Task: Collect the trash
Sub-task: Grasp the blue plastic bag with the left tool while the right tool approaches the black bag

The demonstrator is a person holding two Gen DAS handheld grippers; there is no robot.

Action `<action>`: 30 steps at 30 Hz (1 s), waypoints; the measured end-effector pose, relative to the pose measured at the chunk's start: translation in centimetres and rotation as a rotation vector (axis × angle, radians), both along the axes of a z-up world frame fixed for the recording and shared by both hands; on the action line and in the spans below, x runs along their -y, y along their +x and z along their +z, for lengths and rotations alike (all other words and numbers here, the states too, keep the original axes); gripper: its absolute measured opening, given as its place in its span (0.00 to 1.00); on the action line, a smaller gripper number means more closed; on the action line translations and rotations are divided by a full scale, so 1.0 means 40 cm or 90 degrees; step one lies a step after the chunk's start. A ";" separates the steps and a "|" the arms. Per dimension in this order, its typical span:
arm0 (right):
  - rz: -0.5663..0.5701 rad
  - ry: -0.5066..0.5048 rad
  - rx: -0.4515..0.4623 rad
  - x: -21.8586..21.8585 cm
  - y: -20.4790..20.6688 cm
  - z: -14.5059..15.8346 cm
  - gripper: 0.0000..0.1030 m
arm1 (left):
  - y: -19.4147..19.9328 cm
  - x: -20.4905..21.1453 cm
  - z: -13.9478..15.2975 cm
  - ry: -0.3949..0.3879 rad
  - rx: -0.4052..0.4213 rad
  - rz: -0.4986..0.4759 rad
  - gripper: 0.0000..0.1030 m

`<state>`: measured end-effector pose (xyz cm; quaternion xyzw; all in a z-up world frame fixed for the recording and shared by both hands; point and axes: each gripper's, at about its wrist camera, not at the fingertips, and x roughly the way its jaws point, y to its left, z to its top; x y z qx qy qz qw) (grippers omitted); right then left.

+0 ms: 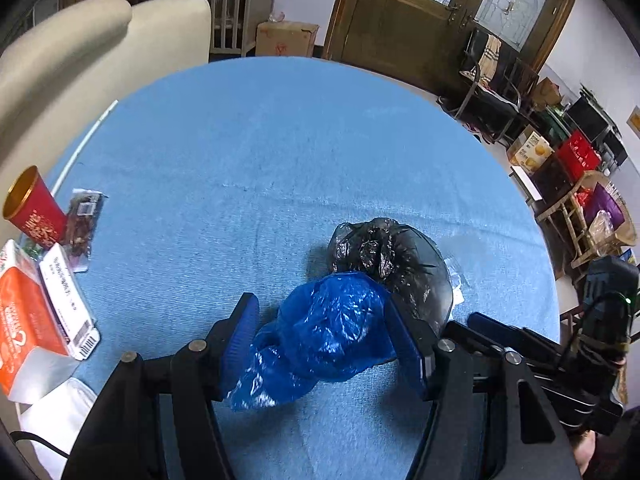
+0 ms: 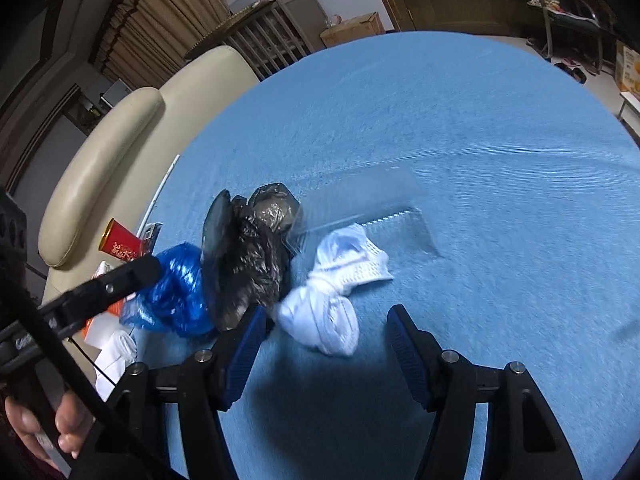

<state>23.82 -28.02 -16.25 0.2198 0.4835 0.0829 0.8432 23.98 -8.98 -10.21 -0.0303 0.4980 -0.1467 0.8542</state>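
Observation:
On the blue tablecloth (image 1: 280,152) lies a crumpled blue plastic bag (image 1: 328,332). My left gripper (image 1: 320,304) is shut on it, with a pad against each side. Just beyond it sits a crumpled black plastic bag (image 1: 380,256), which also shows in the right wrist view (image 2: 248,256). A knotted white mesh bundle (image 2: 332,304) lies to its right, between the fingertips of my right gripper (image 2: 326,314). That gripper is open, its pads not pressing on the bundle. A clear plastic tray (image 2: 380,208) lies behind the bundle.
At the table's left edge stand a red cup (image 1: 34,208), a snack wrapper (image 1: 82,228), an orange carton (image 1: 24,312), a white box (image 1: 68,300) and white tissue (image 1: 60,412). A cream sofa (image 1: 80,60) borders that side. A person's hand (image 2: 40,428) grips the left tool.

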 end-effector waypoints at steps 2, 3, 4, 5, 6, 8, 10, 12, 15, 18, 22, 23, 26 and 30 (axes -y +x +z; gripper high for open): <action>0.002 0.001 -0.006 -0.008 0.019 -0.009 0.65 | 0.003 -0.005 -0.009 -0.015 -0.006 -0.001 0.64; 0.003 0.001 -0.010 -0.010 0.028 -0.017 0.65 | 0.004 -0.008 -0.013 -0.023 -0.008 -0.003 0.64; 0.004 -0.001 -0.016 -0.015 0.036 -0.024 0.65 | 0.005 -0.011 -0.017 -0.029 -0.010 -0.006 0.64; 0.003 -0.004 -0.015 -0.018 0.040 -0.028 0.65 | 0.005 -0.014 -0.021 -0.037 -0.012 -0.010 0.64; 0.003 -0.010 -0.008 -0.020 0.040 -0.025 0.64 | 0.003 -0.015 -0.024 -0.042 -0.015 -0.013 0.64; 0.008 -0.016 -0.007 -0.024 0.044 -0.025 0.48 | -0.002 -0.019 -0.032 -0.053 -0.022 -0.019 0.64; 0.010 -0.018 -0.004 -0.026 0.041 -0.027 0.41 | -0.011 -0.018 -0.039 -0.059 -0.026 -0.026 0.64; 0.012 -0.021 0.000 -0.028 0.035 -0.026 0.38 | -0.023 -0.015 -0.046 -0.061 -0.031 -0.037 0.64; 0.016 -0.035 0.011 -0.027 0.013 -0.018 0.38 | -0.046 -0.009 -0.053 -0.061 -0.037 -0.058 0.64; 0.022 -0.043 0.017 -0.019 -0.015 -0.014 0.38 | -0.073 -0.007 -0.063 -0.069 -0.049 -0.070 0.64; 0.027 -0.027 0.016 -0.004 -0.056 -0.012 0.38 | -0.118 -0.003 -0.076 -0.062 -0.060 -0.084 0.64; 0.028 -0.028 0.018 0.000 -0.072 -0.008 0.38 | -0.129 -0.001 -0.081 -0.061 -0.065 -0.087 0.64; 0.031 -0.024 0.017 0.004 -0.105 -0.004 0.38 | -0.162 -0.001 -0.094 -0.056 -0.073 -0.090 0.64; 0.030 -0.025 0.021 0.018 -0.160 0.006 0.38 | -0.198 -0.004 -0.095 -0.057 -0.078 -0.091 0.64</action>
